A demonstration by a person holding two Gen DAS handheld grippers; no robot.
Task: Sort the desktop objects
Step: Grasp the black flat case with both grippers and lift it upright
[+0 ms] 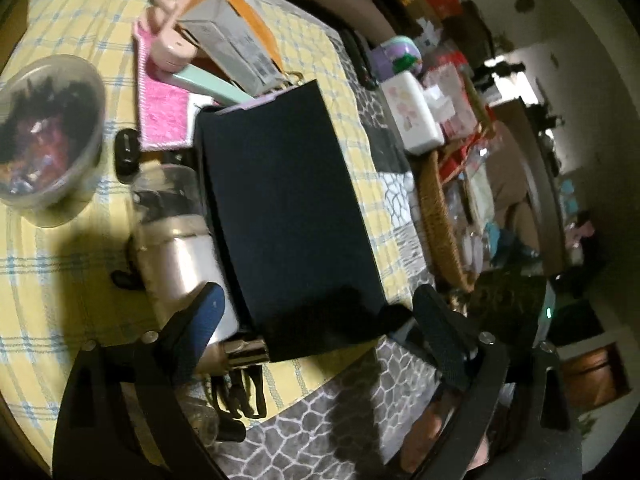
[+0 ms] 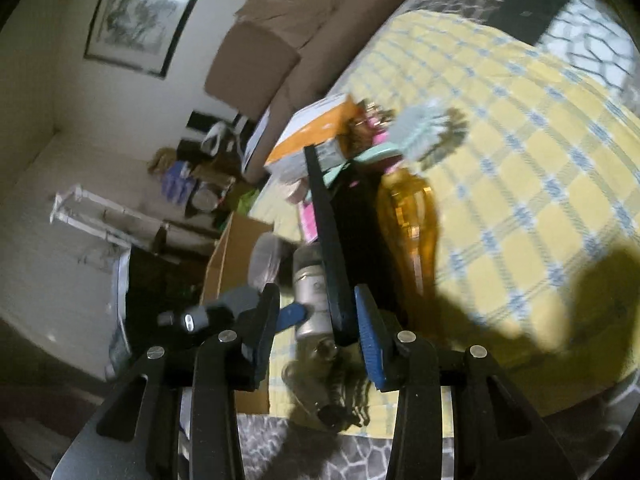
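Note:
A black box (image 1: pixel 288 220) stands on the yellow checked cloth, seen edge-on in the right wrist view (image 2: pixel 330 252). My left gripper (image 1: pixel 320 320) is open, one finger on each side of the box's near end. A silver flask (image 1: pixel 180 256) lies against the box's left side, also in the right wrist view (image 2: pixel 312 300). My right gripper (image 2: pixel 316 336) is open around the box's near edge; contact is unclear. An amber bottle (image 2: pixel 412 220) lies to the box's right.
A clear bowl of dark items (image 1: pixel 48 132) sits at left. A pink mat (image 1: pixel 164 112), mint comb (image 1: pixel 208 84) and orange-white carton (image 1: pixel 232 36) lie beyond the box. A wicker basket (image 1: pixel 440 216) is at right. A cardboard box (image 2: pixel 232 256) stands beside the table.

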